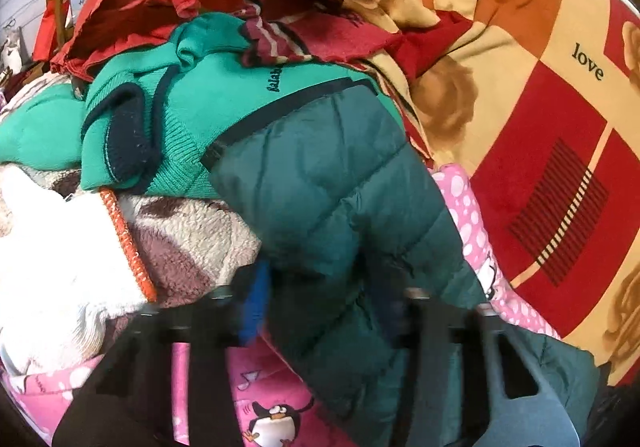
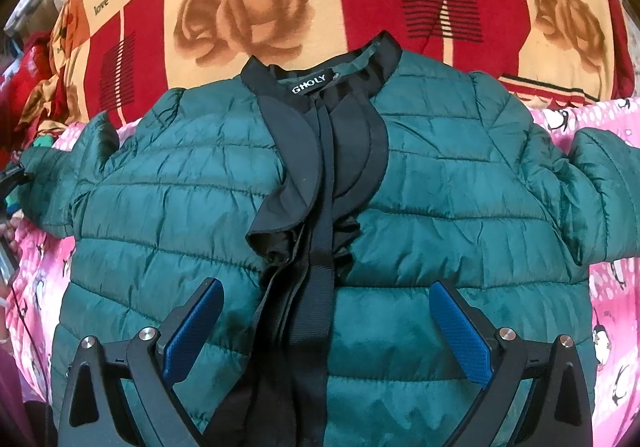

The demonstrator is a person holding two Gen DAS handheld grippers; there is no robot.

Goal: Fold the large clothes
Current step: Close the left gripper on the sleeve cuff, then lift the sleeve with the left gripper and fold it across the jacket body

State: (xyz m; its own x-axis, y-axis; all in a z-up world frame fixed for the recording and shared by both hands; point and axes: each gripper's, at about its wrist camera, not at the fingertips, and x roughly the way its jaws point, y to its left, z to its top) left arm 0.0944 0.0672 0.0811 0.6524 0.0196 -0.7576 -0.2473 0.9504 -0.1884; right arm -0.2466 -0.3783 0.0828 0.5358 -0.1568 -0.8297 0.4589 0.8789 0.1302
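Left gripper is pinched on the left sleeve of the green puffer jacket, which lies front-up on the pink penguin sheet. Right gripper hovers wide open over the hem, holding nothing. Step looks like the sleeve fold; next, carry that sleeve across the chest.

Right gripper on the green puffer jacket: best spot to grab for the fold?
Probably the right sleeve, from the outer side. The jacket lies flat, front up, sleeves spread; that sleeve sticks out over the pink sheet, giving a thin edge. The right gripper is open above the hem.
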